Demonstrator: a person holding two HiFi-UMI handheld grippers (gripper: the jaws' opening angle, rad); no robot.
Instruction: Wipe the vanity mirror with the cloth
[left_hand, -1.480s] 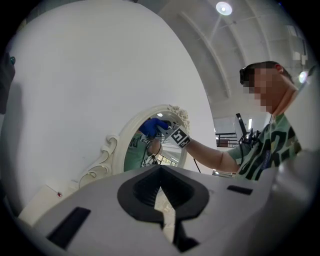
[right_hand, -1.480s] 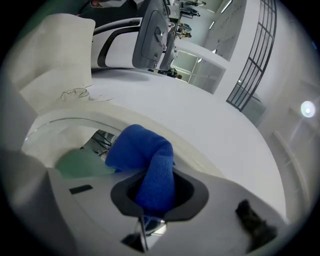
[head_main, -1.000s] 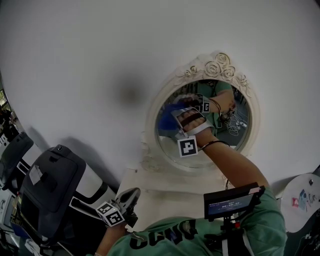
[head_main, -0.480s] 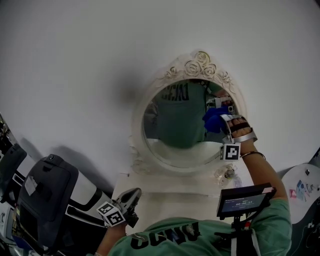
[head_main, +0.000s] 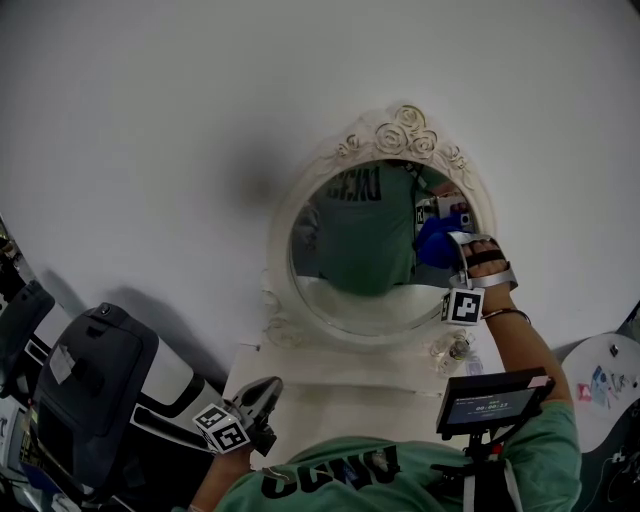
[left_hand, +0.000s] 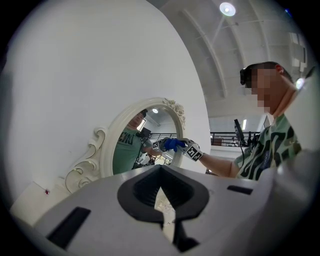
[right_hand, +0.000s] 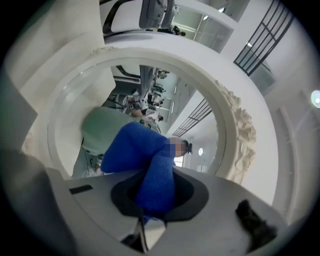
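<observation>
Swept out from mid-glass, my right gripper (head_main: 446, 243), jaws clamped on the blue cloth (right_hand: 145, 165), now holds it at the vanity mirror's (head_main: 340, 300) 3 o'clock edge. I'd judge the next pass heads toward 9 o'clock. My left gripper (head_main: 262, 395), jaws together and empty, hangs farther off, low at 7 o'clock.

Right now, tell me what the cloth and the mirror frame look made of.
The cloth looks like blue fabric, probably knit or microfibre: it is fuzzy and matte and folds softly. The frame is white and matte with moulded roses and scrolls. It could be resin, plaster or painted wood; the look leaves it open.
</observation>
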